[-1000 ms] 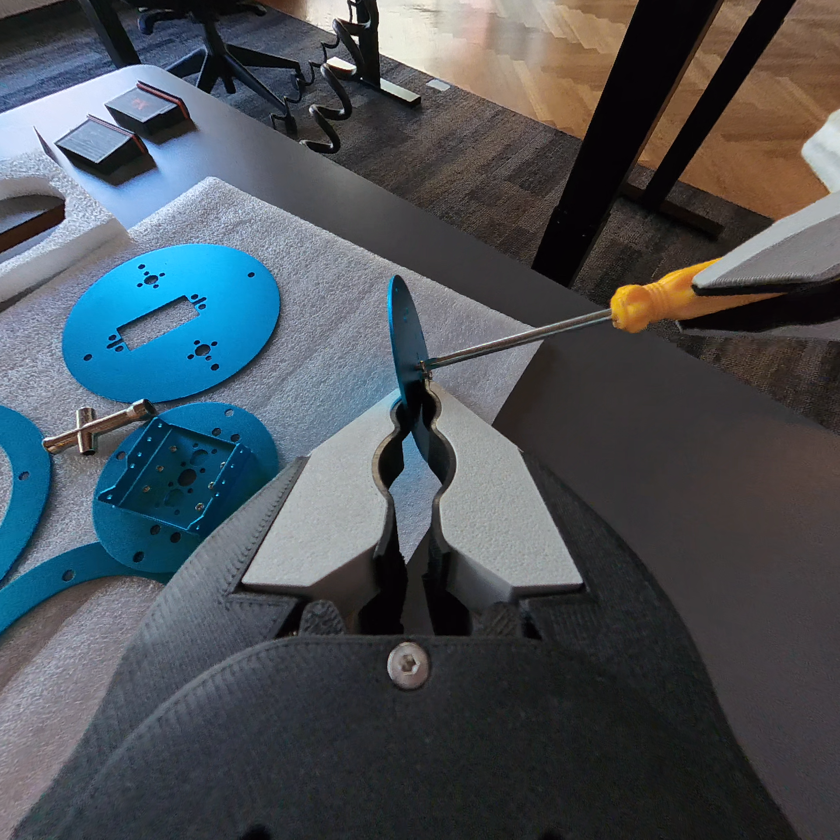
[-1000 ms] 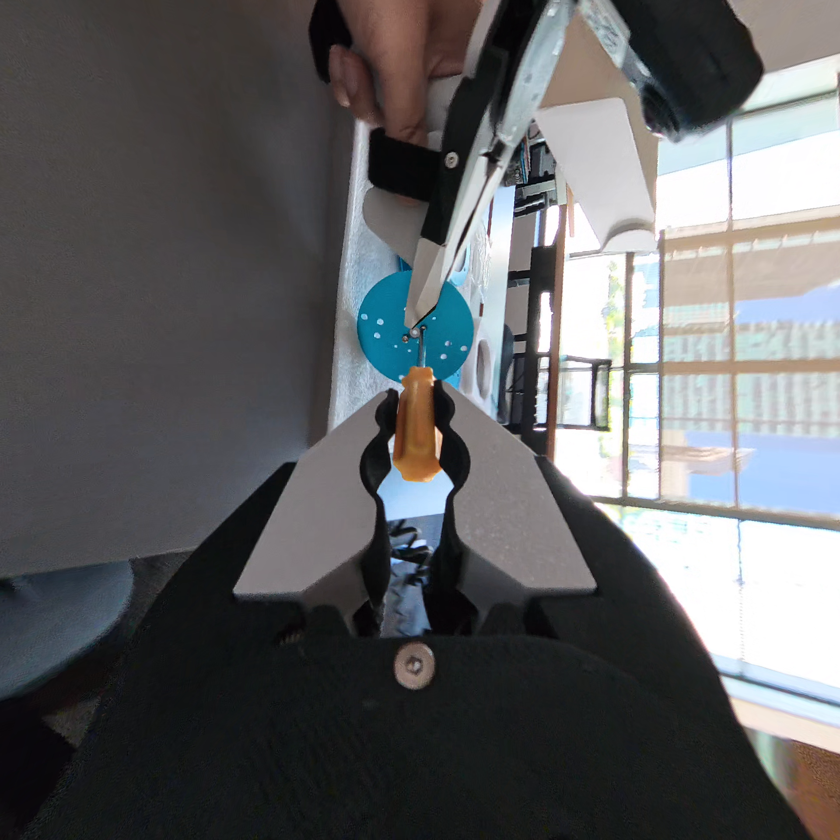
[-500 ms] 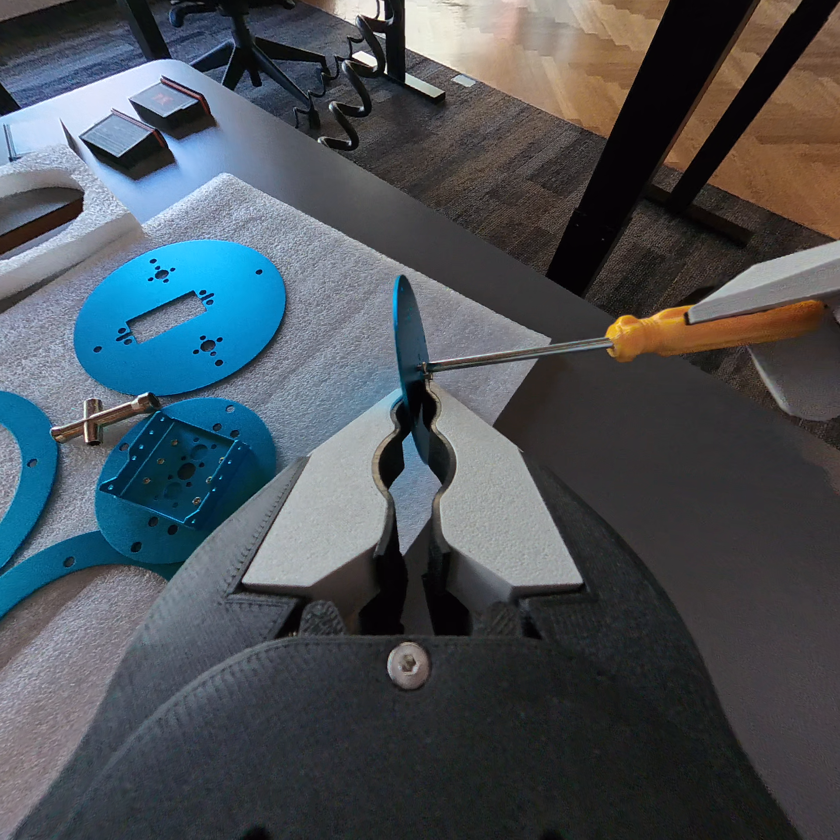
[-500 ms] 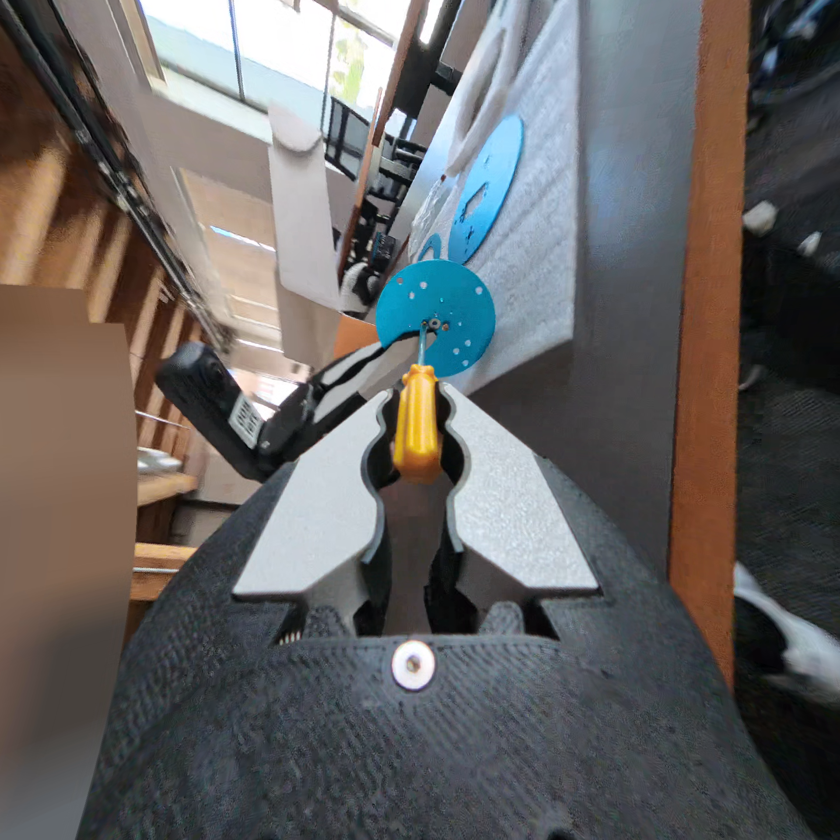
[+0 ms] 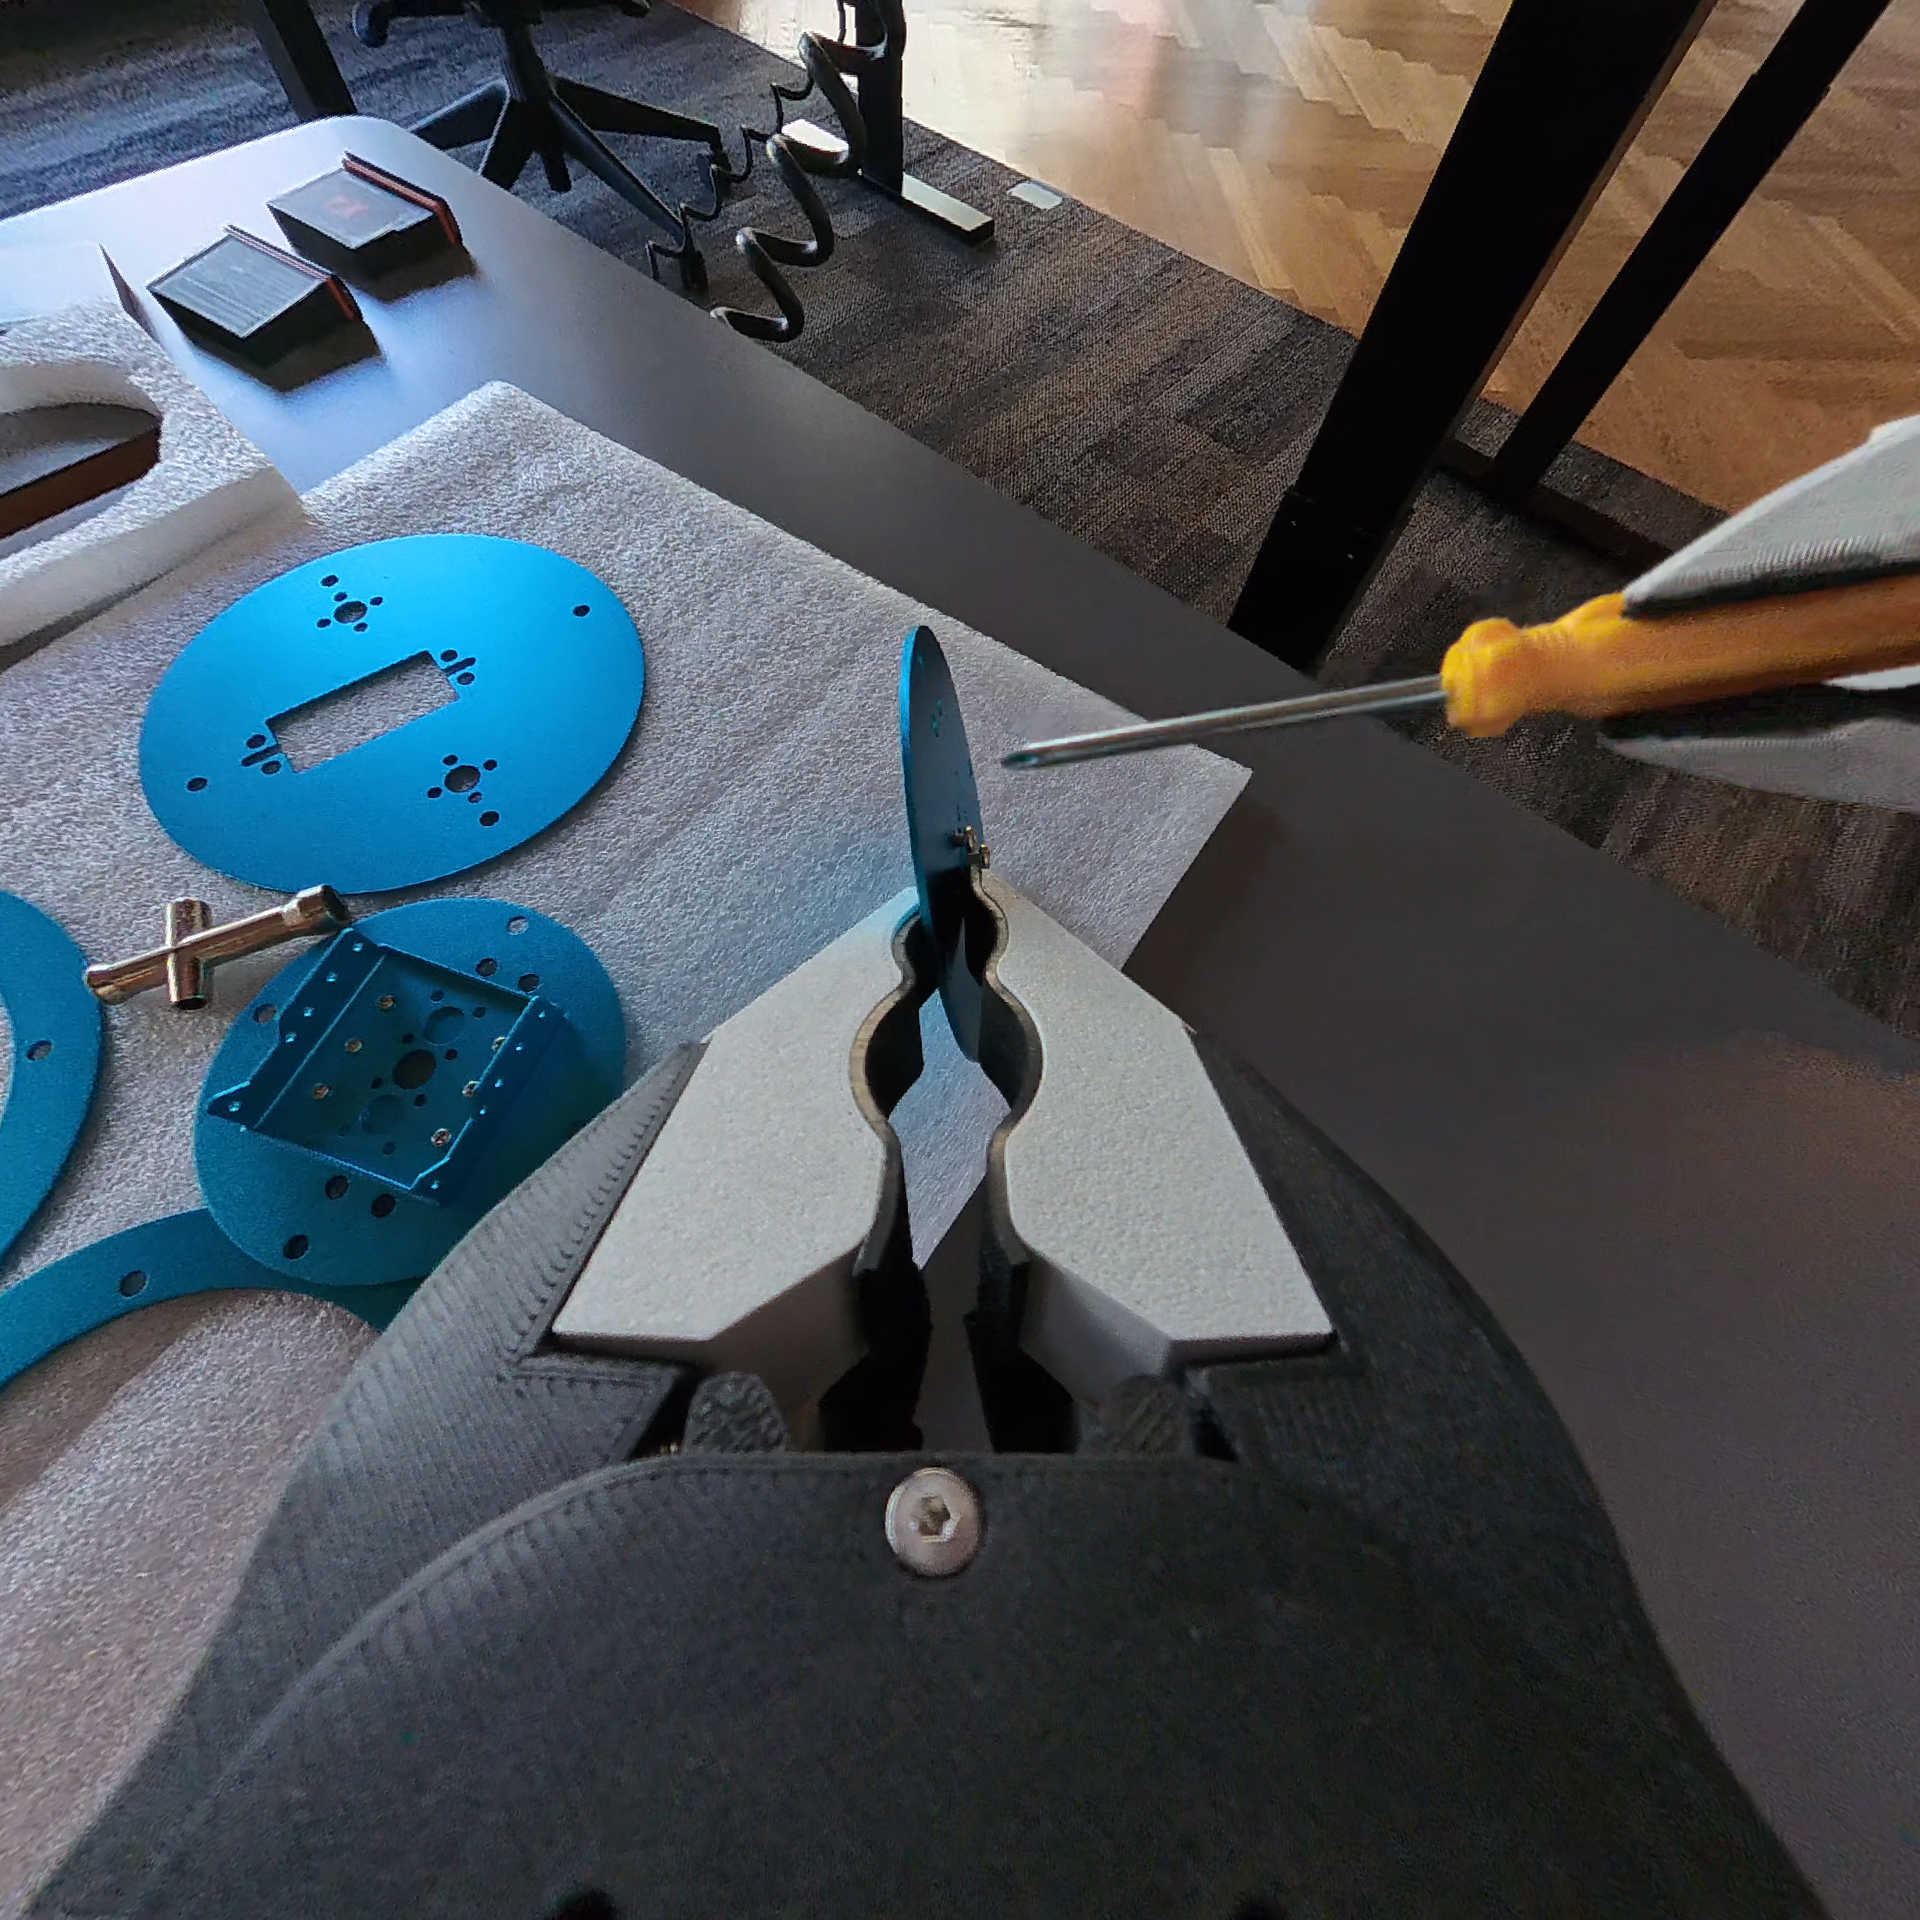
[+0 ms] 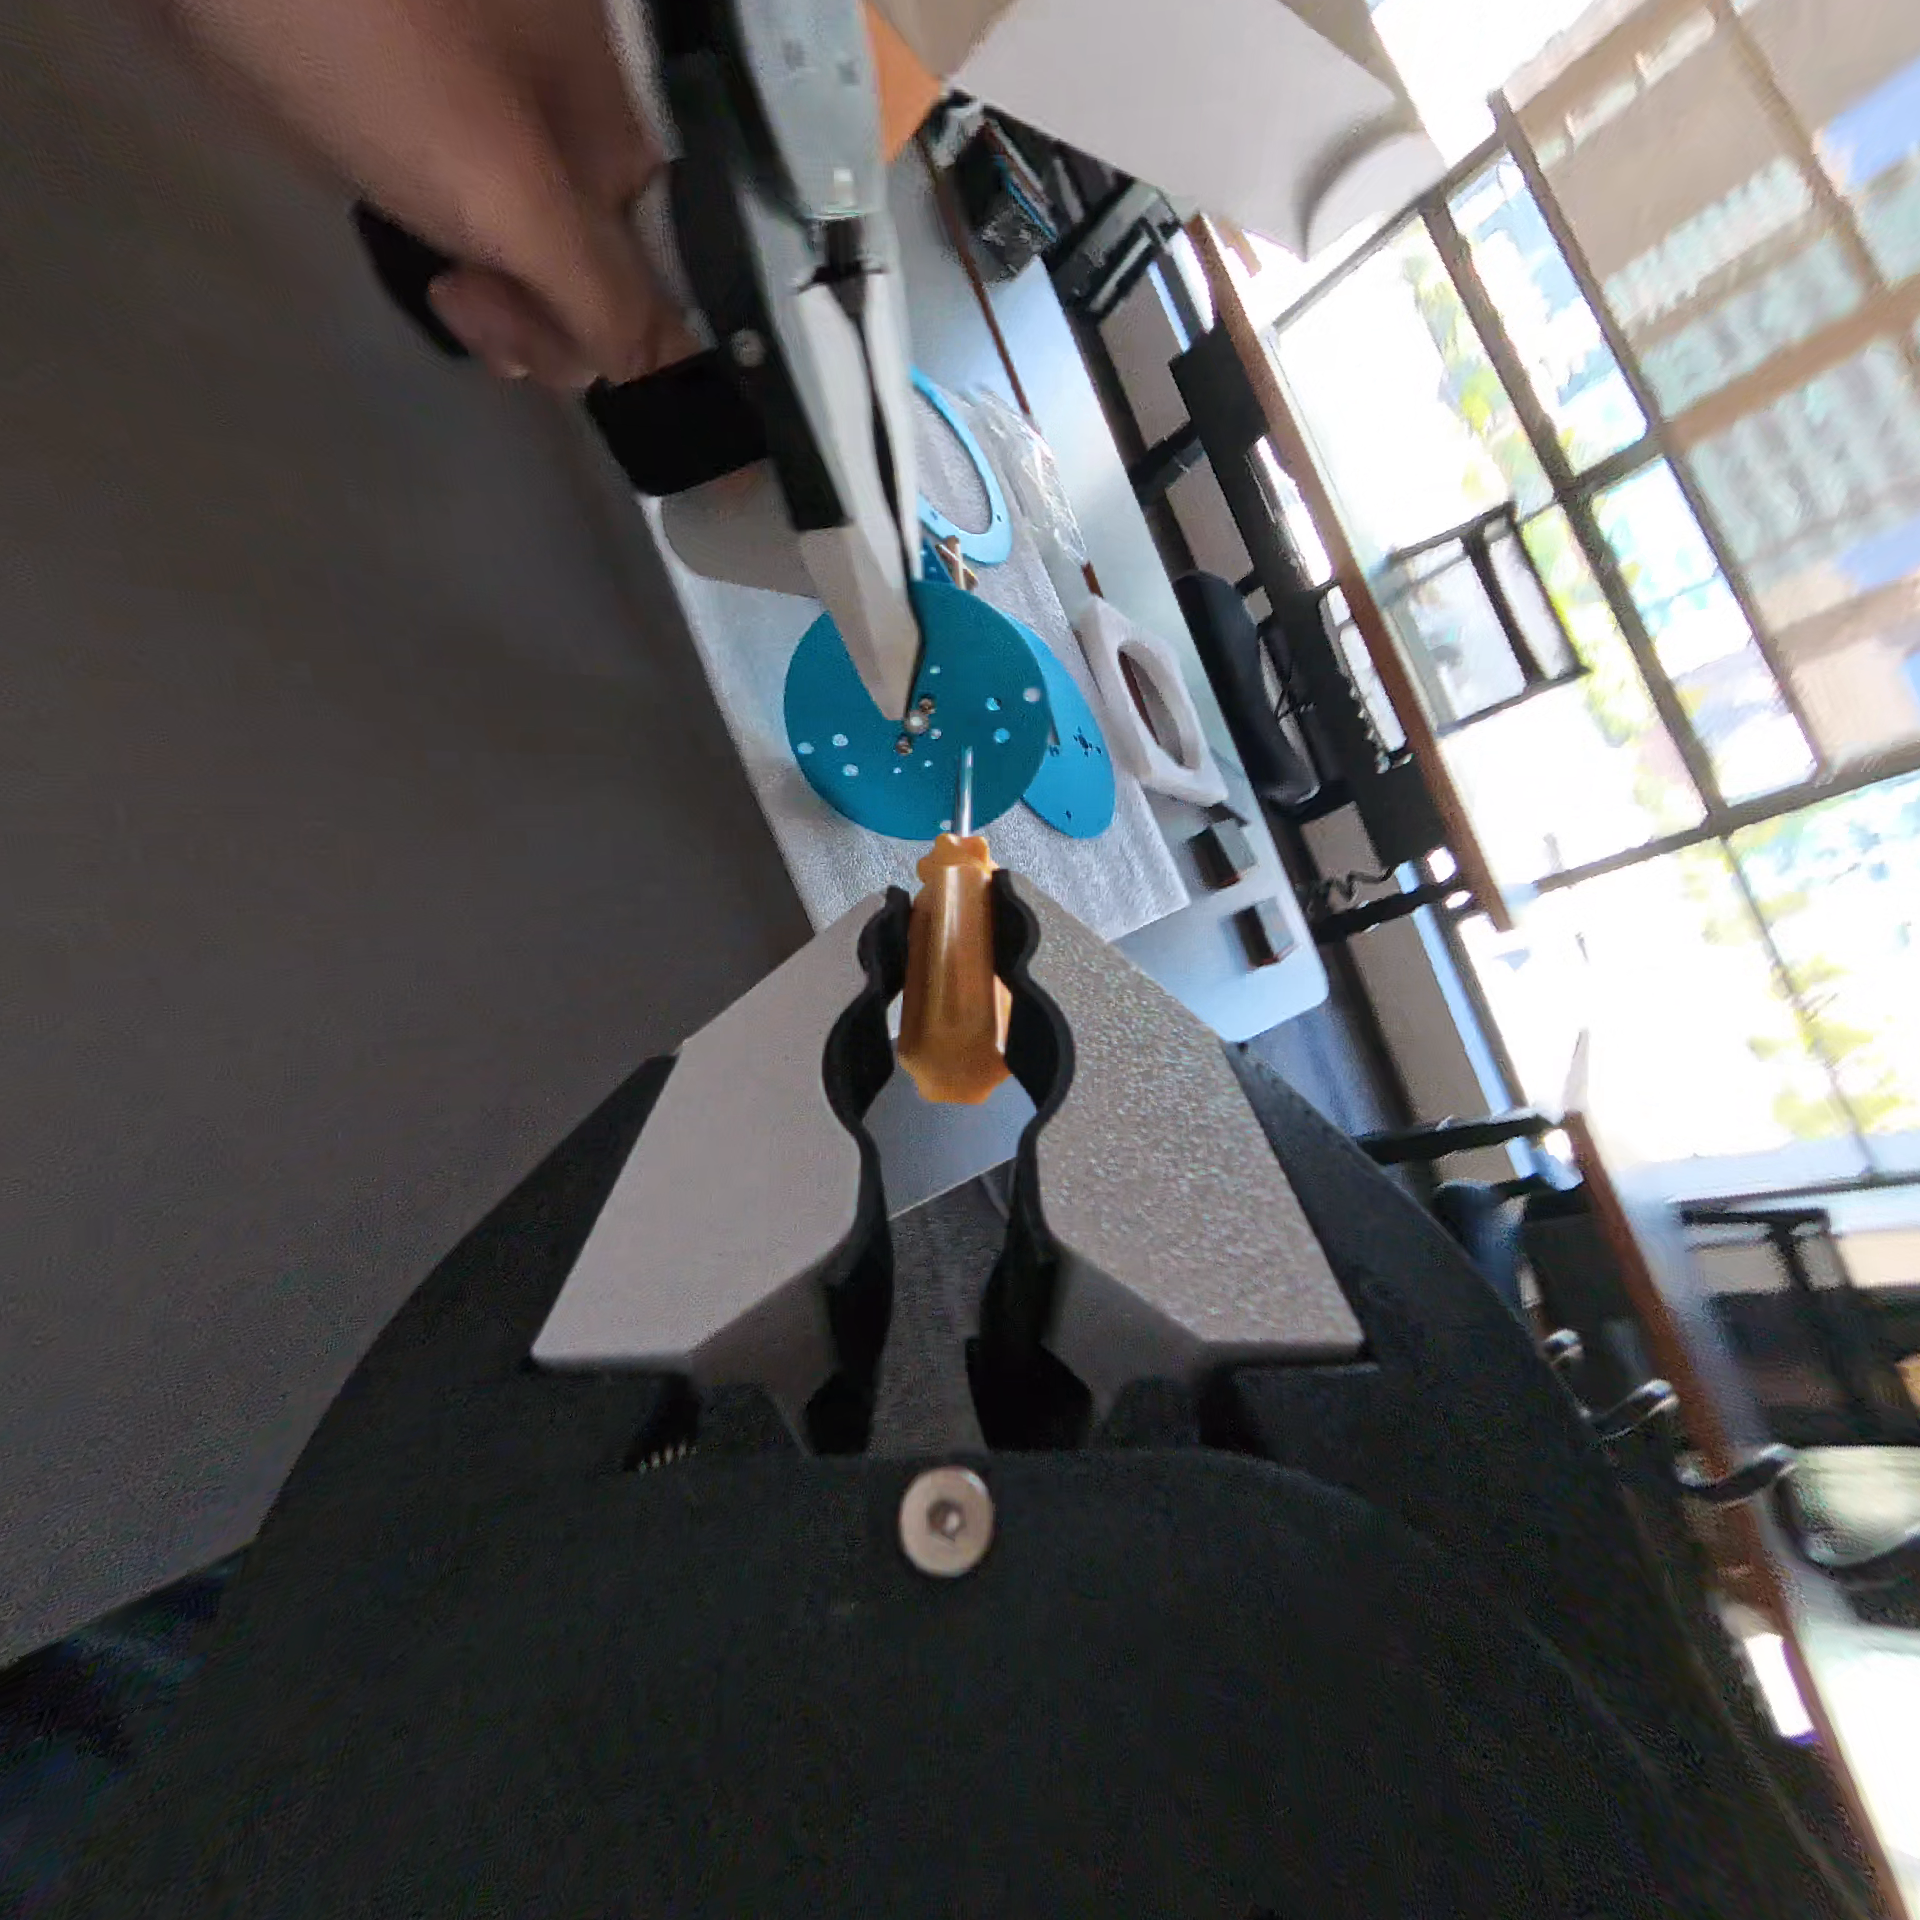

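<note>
My left gripper (image 5: 951, 914) is shut on a small blue disc (image 5: 938, 769) and holds it upright on edge above the foam sheet (image 5: 748, 727). A small screw (image 5: 977, 850) sticks out of the disc near my fingertips. My right gripper (image 6: 951, 914) is shut on the orange handle of a screwdriver (image 6: 951, 987). In the left wrist view the screwdriver (image 5: 1558, 670) comes in from the right, and its tip hangs a little apart from the disc, above the screw. In the right wrist view the blue disc (image 6: 966, 748) faces me with the left gripper (image 6: 878, 634) pinching it.
On the foam lie a large blue plate with a rectangular cut-out (image 5: 395, 717), a blue disc with a square bracket (image 5: 405, 1081), blue rings (image 5: 42, 1049) and a metal cross wrench (image 5: 218, 951). Two black boxes (image 5: 312, 260) sit on the dark table (image 5: 1507, 1143). A person's hand (image 6: 540, 187) holds the left gripper. The grippers' ends are close to 11 cm from one another. My right tips are about 25 cm from the metal cross wrench (image 5: 218, 951), my left tips only 15 cm.
The screwdriver tip was on the screw in the disc; it has now drawn back and up, off the disc. The right gripper has rolled round. The left gripper still holds the disc.
</note>
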### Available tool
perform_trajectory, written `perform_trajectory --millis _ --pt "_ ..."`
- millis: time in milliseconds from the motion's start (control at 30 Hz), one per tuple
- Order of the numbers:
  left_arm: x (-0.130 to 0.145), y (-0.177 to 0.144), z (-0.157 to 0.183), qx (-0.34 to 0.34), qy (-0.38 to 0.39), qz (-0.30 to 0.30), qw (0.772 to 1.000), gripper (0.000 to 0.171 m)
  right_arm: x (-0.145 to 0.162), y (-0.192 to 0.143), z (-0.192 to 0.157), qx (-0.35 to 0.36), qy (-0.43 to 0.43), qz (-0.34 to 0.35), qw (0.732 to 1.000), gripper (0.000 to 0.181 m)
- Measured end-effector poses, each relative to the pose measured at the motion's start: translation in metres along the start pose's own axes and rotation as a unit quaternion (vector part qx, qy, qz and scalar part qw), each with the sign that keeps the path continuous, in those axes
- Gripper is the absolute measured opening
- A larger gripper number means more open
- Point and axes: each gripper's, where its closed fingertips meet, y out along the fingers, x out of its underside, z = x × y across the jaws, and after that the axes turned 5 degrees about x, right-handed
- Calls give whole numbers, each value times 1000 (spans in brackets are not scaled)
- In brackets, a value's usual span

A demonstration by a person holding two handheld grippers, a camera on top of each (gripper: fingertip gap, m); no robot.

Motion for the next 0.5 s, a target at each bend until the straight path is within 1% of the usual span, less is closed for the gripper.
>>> perform_trajectory --millis 67,167,500 --pt "0 0 0 1 1 0 1000 2 -3 2 -10 -13 -49 10 999 15" --pt "0 0 0 1 1 0 1000 2 -6 2 -13 -7 -97 16 995 15" --pt "0 1 0 3 1 2 1000 2 -7 5 -12 -1 -104 21 994 15"
